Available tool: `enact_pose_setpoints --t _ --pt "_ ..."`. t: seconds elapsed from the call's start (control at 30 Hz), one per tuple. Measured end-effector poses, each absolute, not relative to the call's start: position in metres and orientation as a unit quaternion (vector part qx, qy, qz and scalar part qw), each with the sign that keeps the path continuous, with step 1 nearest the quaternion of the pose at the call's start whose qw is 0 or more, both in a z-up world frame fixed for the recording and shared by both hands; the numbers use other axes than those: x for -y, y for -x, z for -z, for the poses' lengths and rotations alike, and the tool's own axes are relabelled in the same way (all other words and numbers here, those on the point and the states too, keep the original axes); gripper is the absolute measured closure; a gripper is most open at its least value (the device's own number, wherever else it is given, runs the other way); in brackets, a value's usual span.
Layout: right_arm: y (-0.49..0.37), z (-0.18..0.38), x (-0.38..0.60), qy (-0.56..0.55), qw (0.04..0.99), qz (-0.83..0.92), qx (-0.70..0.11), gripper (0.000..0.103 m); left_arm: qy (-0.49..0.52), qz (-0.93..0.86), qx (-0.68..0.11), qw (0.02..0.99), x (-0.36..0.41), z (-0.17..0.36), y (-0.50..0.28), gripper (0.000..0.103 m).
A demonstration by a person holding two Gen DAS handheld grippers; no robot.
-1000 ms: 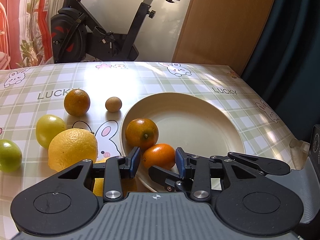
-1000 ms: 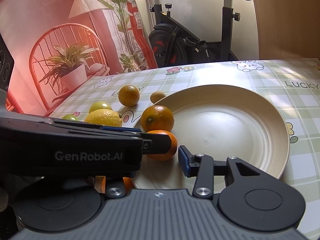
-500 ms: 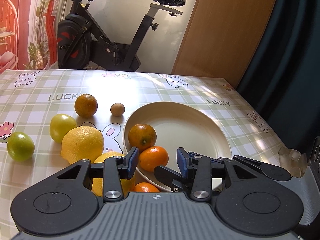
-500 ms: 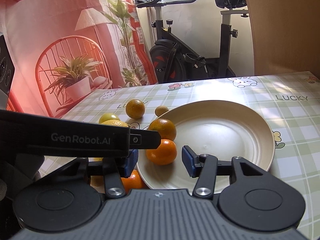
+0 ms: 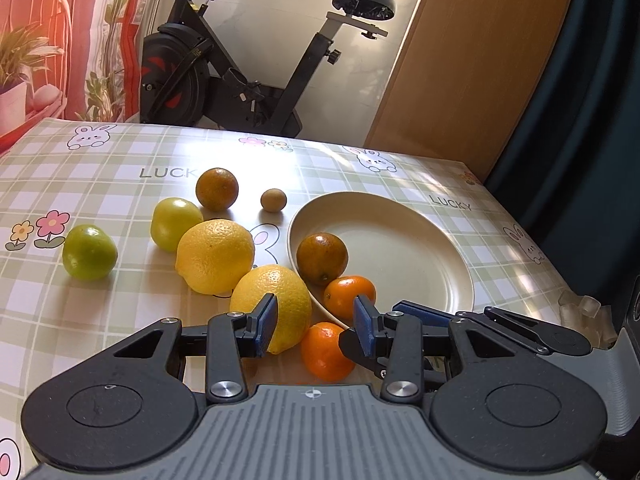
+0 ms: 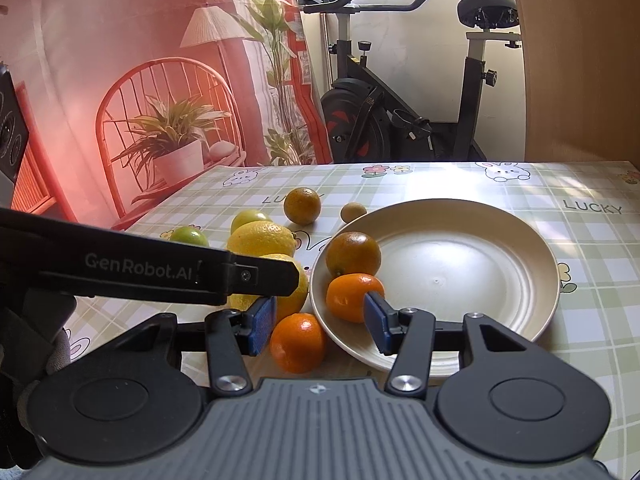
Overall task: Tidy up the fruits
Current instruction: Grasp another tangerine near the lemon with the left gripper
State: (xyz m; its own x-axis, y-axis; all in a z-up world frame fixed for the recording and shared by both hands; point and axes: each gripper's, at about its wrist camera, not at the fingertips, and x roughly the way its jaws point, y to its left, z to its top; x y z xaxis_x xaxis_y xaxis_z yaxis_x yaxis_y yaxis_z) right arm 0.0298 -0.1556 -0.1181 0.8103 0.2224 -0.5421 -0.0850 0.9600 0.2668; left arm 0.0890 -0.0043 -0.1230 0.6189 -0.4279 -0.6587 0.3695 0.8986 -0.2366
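Sorting fruit onto the cream plate (image 5: 420, 248), judged between placements. Both tongs, left (image 5: 315, 322) and right (image 6: 320, 322), recently widened, now apart and empty. Holding two fruits near its left rim: a dull orange (image 5: 322, 258) and a bright mandarin (image 5: 349, 296). Next pick likely the mandarin (image 5: 326, 351) just outside that rim on the worktop (image 5: 120, 184); needs tongs lowered astride it. Lemons (image 5: 215, 255) and green fruits further left of the plate.

"LUCKY" printed twice on the checked tablecloth (image 6: 520, 188), near its far edge, "GenRobot.AI" lettered on the left gripper (image 6: 256, 278) arm
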Motion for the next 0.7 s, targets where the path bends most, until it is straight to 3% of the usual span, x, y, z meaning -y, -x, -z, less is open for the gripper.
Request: enact_pose_setpoints --t 0.7 --pt "-0.027 0.126 0.135 -0.086 0.939 -0.113 -0.314 0.052 0.077 0.222 -0.395 0.888 -0.013 0.132 -0.086 0.06"
